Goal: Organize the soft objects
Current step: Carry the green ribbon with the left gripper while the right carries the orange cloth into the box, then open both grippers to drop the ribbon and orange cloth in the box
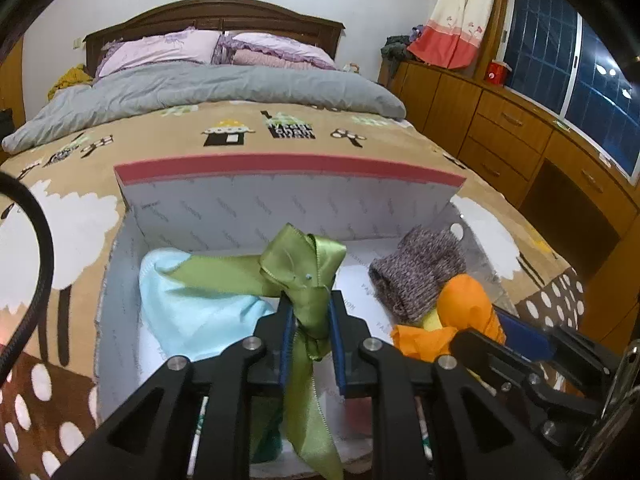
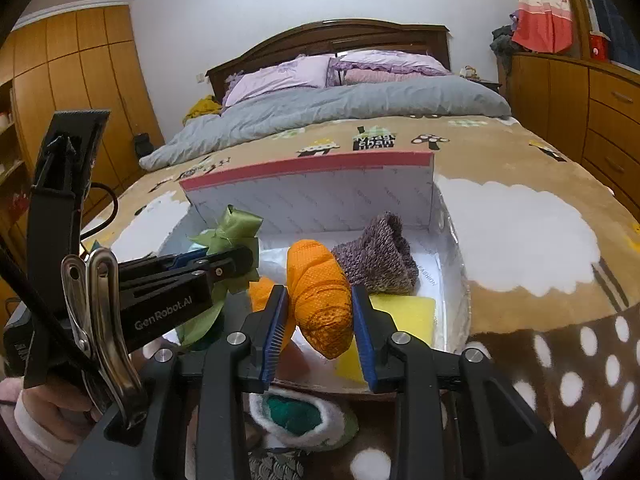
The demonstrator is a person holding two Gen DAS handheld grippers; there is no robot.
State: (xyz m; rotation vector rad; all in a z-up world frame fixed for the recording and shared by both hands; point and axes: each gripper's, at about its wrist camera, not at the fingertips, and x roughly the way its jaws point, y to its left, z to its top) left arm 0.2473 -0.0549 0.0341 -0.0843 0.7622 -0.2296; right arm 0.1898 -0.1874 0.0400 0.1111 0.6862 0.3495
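The left gripper (image 1: 311, 312) is clenched on a green satin ribbon (image 1: 308, 268), whose knotted bow stands just past the fingertips while one tail hangs down between the jaws toward the camera and another runs out leftward over a pale blue cloth (image 1: 192, 304). The blue cloth lies crumpled in the left part of an open white box (image 1: 120, 272), whose lid (image 1: 288, 196) stands up at the far side with a red edge on top. The ribbon's long axis runs roughly up and down between the pads.

To the right, the right gripper (image 2: 320, 320) is grasping an orange mesh cloth (image 2: 320, 296), rolled into a stubby bundle held between the blue pads; its long axis tilts from upper left to lower right, the lower end pointing toward the camera. Behind it, a grey-purple knitted sock (image 2: 376, 260) sits in the box's far right part, and a yellow sponge (image 2: 408, 312) lies flat under and just right of the bundle.

The box rests on a tan blanket (image 2: 500, 152) with sheep and house prints, spread over a bed with a grey duvet (image 2: 340, 108), lilac pillows (image 2: 280, 76) and a dark wooden headboard. Wooden cabinets (image 2: 600, 112) line the wall on the right.
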